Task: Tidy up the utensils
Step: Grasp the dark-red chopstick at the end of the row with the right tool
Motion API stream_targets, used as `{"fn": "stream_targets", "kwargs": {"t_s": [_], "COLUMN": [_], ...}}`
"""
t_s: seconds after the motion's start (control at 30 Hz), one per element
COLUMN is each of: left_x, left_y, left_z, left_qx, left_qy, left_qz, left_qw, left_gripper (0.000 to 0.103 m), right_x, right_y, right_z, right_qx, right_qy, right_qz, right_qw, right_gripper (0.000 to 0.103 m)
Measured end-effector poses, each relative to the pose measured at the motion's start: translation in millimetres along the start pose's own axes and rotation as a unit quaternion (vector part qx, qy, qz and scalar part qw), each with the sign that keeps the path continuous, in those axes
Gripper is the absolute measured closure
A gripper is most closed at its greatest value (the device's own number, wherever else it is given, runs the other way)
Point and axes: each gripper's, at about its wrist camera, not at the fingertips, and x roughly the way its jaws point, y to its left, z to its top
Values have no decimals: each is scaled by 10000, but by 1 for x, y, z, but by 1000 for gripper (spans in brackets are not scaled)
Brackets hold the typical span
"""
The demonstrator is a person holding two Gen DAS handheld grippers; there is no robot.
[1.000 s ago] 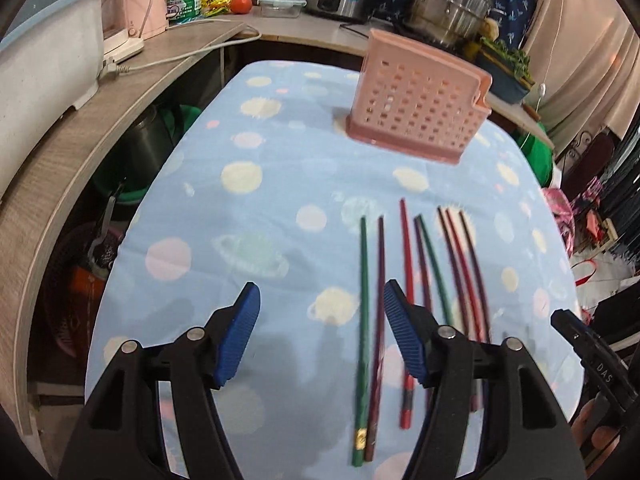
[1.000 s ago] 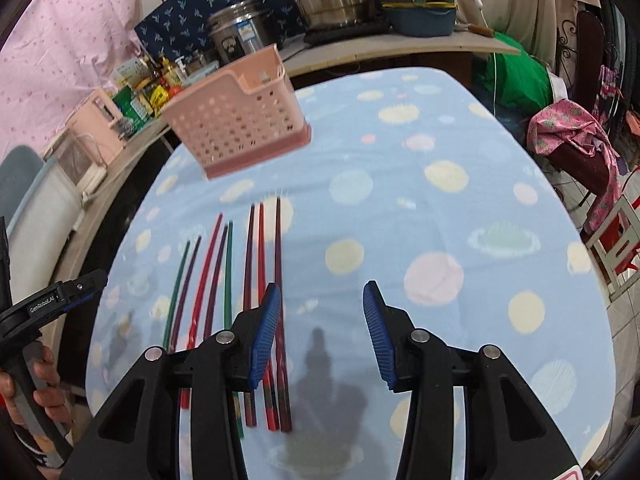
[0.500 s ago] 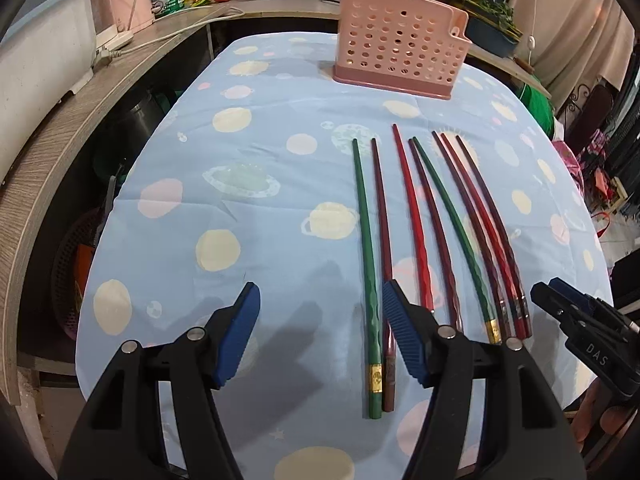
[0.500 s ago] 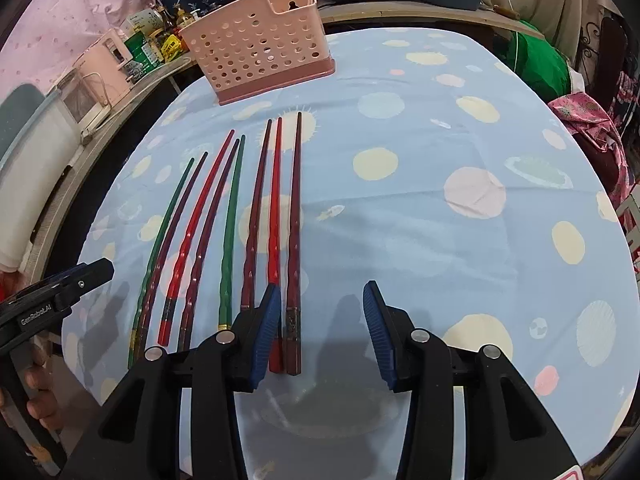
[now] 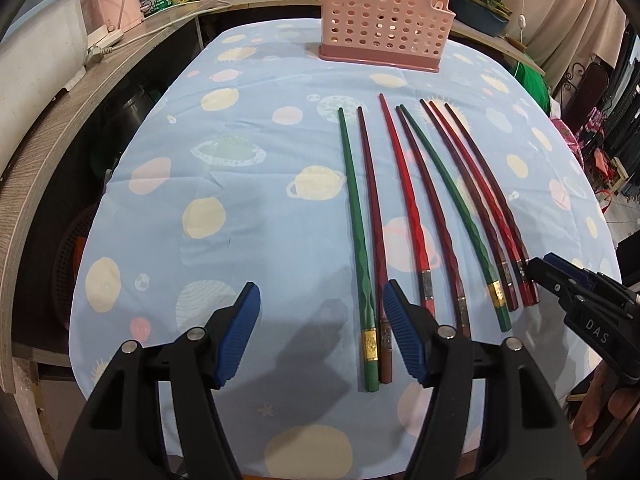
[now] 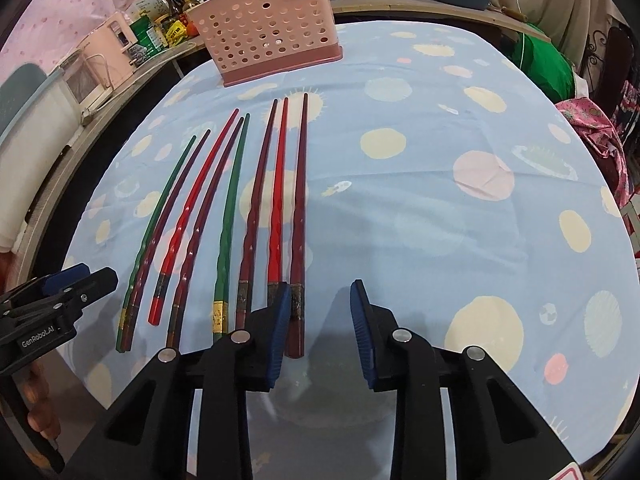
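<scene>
Several chopsticks (image 5: 416, 208) in green, red and dark red lie side by side on the blue spotted tablecloth, tips toward a pink perforated utensil basket (image 5: 384, 26) at the far end. They also show in the right wrist view (image 6: 256, 216), with the basket (image 6: 266, 28) behind them. My left gripper (image 5: 320, 324) is open and empty, low over the near ends of the leftmost green and dark red pair. My right gripper (image 6: 318, 324) is open and empty, its left finger by the rightmost dark red chopstick's handle.
The round table (image 5: 224, 216) is bordered on the left by a wooden counter (image 5: 52, 120) with appliances, bottles and a cable. Pots stand behind the basket. A green bundle (image 6: 548, 68) and pink cloth lie beyond the table's right edge.
Both grippers have tilted down and dropped closer to the tablecloth near the chopsticks' handle ends. The chopsticks and basket have not moved. Both stay open.
</scene>
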Motion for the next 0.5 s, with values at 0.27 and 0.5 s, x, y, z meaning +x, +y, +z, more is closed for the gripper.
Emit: {"fn": "stream_targets", "kwargs": {"t_s": [0.27, 0.5], "left_x": [1, 0], "left_y": [-3, -1], "left_z": [-6, -14], "left_qx": [59, 65], "left_qy": [61, 94], "left_qz": [-1, -23], "left_qw": [10000, 9999], "left_gripper": [43, 43], "right_x": [-1, -3], "right_y": [5, 2], "right_z": [-6, -10], "right_qx": [-192, -238], "right_qy": [-39, -77], "right_qz": [-124, -237], "right_qw": [9997, 9994], "right_gripper": [84, 94]}}
